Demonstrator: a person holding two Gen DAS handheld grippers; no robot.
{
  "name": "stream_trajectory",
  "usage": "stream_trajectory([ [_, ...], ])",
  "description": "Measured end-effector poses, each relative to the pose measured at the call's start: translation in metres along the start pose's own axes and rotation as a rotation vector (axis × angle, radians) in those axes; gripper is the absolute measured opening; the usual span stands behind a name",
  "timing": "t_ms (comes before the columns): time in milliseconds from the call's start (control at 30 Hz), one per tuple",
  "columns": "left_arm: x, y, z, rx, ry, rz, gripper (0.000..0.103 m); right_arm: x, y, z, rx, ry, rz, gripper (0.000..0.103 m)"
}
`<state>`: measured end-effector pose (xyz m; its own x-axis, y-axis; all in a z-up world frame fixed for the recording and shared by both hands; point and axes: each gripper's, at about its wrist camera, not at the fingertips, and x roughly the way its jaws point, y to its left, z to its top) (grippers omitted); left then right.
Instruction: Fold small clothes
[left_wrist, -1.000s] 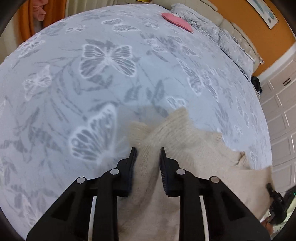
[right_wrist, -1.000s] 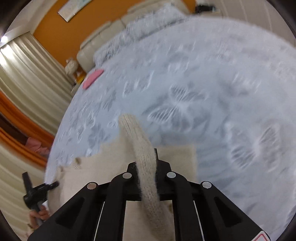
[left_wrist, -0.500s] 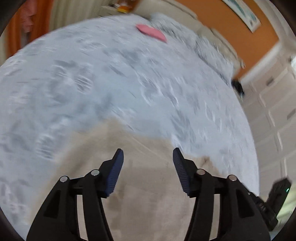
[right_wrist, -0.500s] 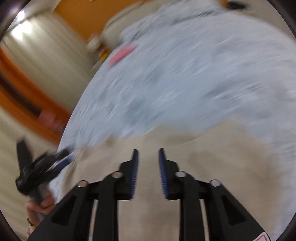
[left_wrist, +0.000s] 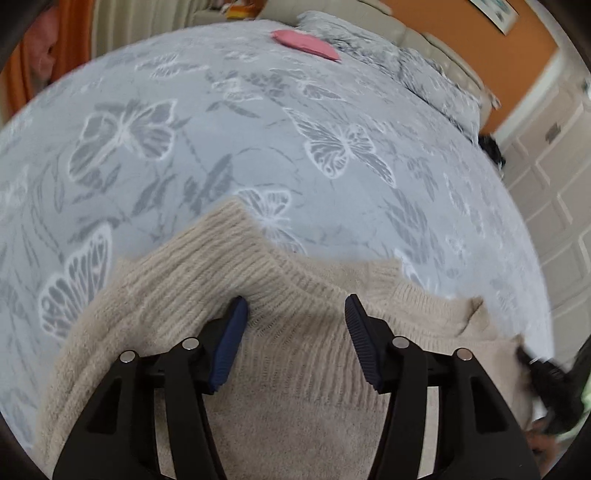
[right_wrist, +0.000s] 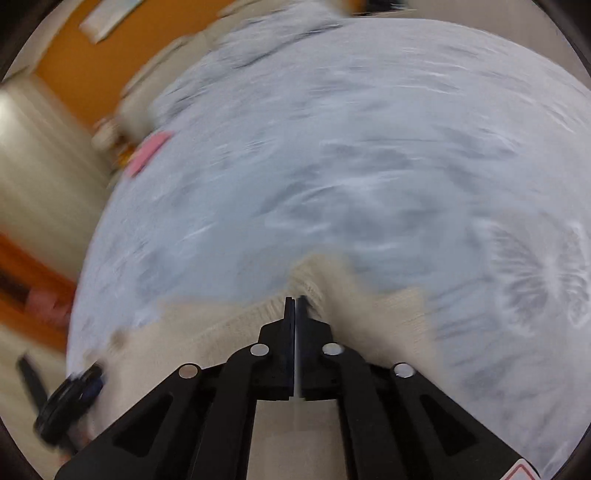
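Left gripper (left_wrist: 295, 314): two matte black moulded fingers, each built from angular link arms with triangular cut-outs; four round silver pivot pins (left_wrist: 190, 343) lie in a row across the linkage. The inner faces carry dark blue ribbed pads (left_wrist: 231, 343), finely grooved crosswise and tapering to the tips. Right gripper (right_wrist: 295, 306): the same black frame, the same cut-outs and four silver pins (right_wrist: 258, 349); its pads show only as thin dark edges. A white sticker with a red triangular outline (right_wrist: 519, 472) sits at the lower right corner of its frame. The picture is blurred, so finer markings are unreadable.
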<state>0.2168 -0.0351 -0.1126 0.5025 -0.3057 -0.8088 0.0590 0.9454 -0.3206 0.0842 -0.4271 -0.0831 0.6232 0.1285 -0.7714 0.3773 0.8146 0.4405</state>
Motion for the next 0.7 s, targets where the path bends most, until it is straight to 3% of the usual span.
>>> stream_trajectory([
  [100, -0.037, 0.001, -0.002, 0.034, -0.037, -0.02, 0.056, -0.001, 0.069, -0.032, -0.255, 0.076, 0.052, 0.01],
  [167, -0.07, 0.017, -0.001, 0.03, -0.077, -0.024, 0.073, -0.013, 0.089, -0.055, -0.394, 0.11, -0.006, 0.011],
  [200, -0.085, 0.03, -0.003, 0.021, -0.091, -0.029, 0.084, -0.022, 0.085, -0.058, -0.401, 0.113, -0.014, 0.012],
  [233, -0.102, 0.046, -0.006, 0.007, -0.099, -0.039, 0.087, -0.04, 0.071, -0.061, -0.391, 0.104, -0.035, 0.021],
  [267, -0.117, 0.065, -0.011, -0.008, -0.096, -0.057, 0.088, -0.055, 0.051, -0.058, -0.364, 0.089, -0.062, 0.042],
  [333, -0.143, 0.113, -0.031, -0.072, -0.035, -0.103, 0.09, -0.09, 0.017, -0.062, -0.295, 0.055, -0.106, 0.062],
  [400, -0.155, 0.15, -0.053, -0.164, 0.013, -0.174, 0.09, -0.106, -0.021, -0.064, -0.236, 0.061, -0.098, 0.063],
  [433, -0.159, 0.157, -0.062, -0.194, 0.02, -0.19, 0.09, -0.111, -0.033, -0.069, -0.209, 0.076, -0.086, 0.063],
  [533, -0.16, 0.165, -0.089, -0.247, 0.048, -0.353, 0.09, -0.108, -0.059, -0.09, -0.125, 0.151, 0.01, 0.073],
  [600, -0.144, 0.151, -0.096, -0.192, 0.113, -0.397, 0.089, -0.097, -0.059, -0.104, -0.139, 0.189, 0.025, 0.074],
  [633, -0.135, 0.146, -0.096, -0.183, 0.164, -0.43, 0.074, -0.094, -0.053, -0.107, -0.15, 0.189, 0.022, 0.071],
  [667, -0.13, 0.144, -0.094, -0.183, 0.186, -0.421, 0.06, -0.098, -0.049, -0.107, -0.162, 0.183, 0.033, 0.061],
  [700, -0.131, 0.141, -0.092, -0.15, 0.197, -0.392, 0.038, -0.105, -0.046, -0.105, -0.167, 0.177, 0.054, 0.023],
])
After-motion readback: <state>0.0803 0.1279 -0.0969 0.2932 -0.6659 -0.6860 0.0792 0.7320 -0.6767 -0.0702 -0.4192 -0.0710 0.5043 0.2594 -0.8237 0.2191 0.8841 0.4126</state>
